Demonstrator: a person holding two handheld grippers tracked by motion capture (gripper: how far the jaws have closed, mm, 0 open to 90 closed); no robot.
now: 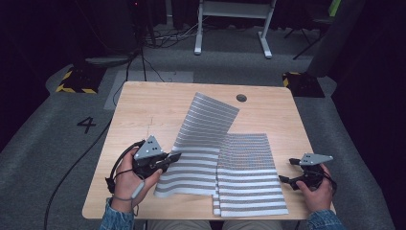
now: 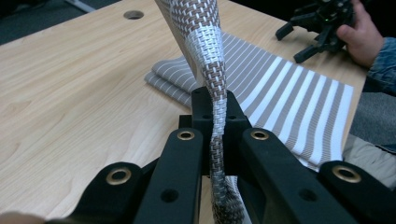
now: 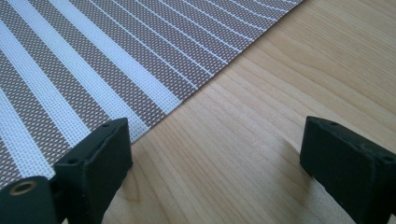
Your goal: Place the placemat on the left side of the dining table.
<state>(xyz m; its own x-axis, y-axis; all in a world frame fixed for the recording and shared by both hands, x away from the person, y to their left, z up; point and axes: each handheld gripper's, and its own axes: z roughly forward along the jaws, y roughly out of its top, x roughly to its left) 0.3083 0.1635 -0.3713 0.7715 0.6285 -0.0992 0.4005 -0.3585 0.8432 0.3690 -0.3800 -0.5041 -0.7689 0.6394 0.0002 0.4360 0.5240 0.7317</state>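
The left gripper (image 1: 173, 157) is pinching the edge of a striped mat (image 1: 203, 139), left of the middle of the high view. That mat is lifted and curls up toward the top of the frame. In the left gripper view the mat edge (image 2: 216, 140) runs straight up between the closed jaws.

A second mat (image 1: 251, 177) lies flat on the table (image 1: 143, 105), lower right of the middle. The lifted mat's long side leans over it.

The right gripper (image 1: 288, 171) sits at the lower right, wide apart and holding nothing. The flat mat is just beside it, toward the left. In the right gripper view the mat corner (image 3: 154, 112) is near one jaw. I think the right hand is nearer to the flat mat.
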